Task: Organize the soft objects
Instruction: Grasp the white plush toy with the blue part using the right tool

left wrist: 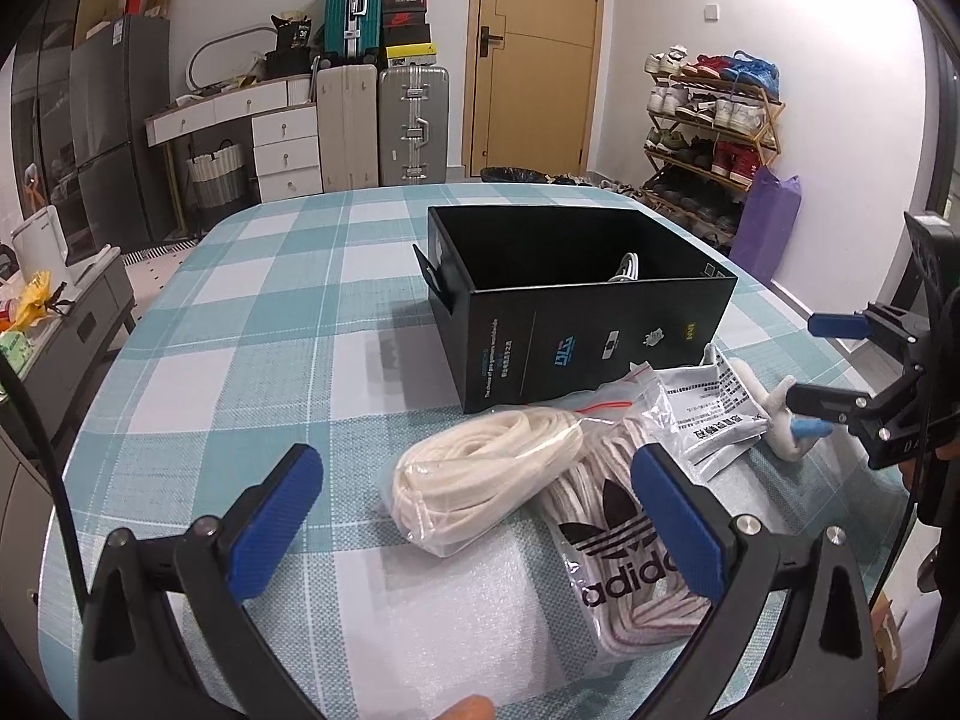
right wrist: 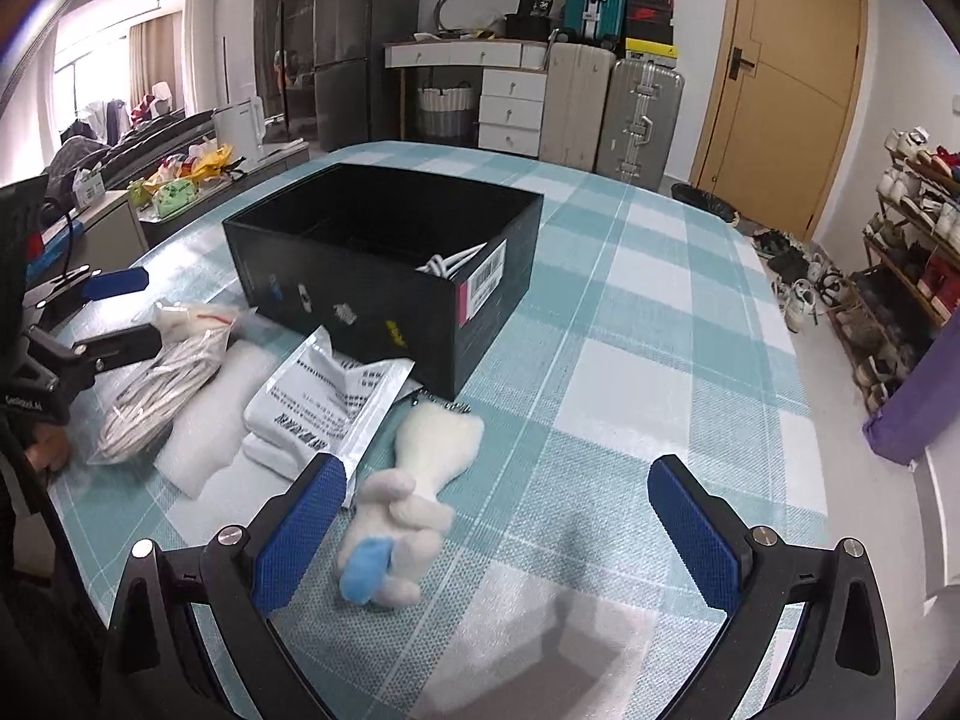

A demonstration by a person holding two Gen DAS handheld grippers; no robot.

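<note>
A black box (left wrist: 576, 324) stands open-topped on the checked teal and white tabletop (left wrist: 252, 324), with some white cord (right wrist: 450, 261) showing inside it against one wall. In front of the box lies a row of soft things. A clear bag of cream laces (left wrist: 480, 480) lies just beside a second bag of striped laces (left wrist: 618, 534) printed with a black logo, and both rest partly on a white foam sheet (left wrist: 468, 600). Next to them is a flat white packet (right wrist: 324, 402) with printed text, leaning against the box's lower edge. A small white plush toy (right wrist: 414, 492) with a blue patch lies on the cloth beside the packet, with a short metal chain at its top end.

The left hand-held gripper (left wrist: 474, 516) hangs low over the two lace bags with its blue pads spread wide, holding nothing. The right hand-held gripper (right wrist: 498, 528) is likewise spread wide and empty, low over the tabletop; the plush toy lies between its fingers, close to the left pad (right wrist: 300, 534), not pinched.
</note>
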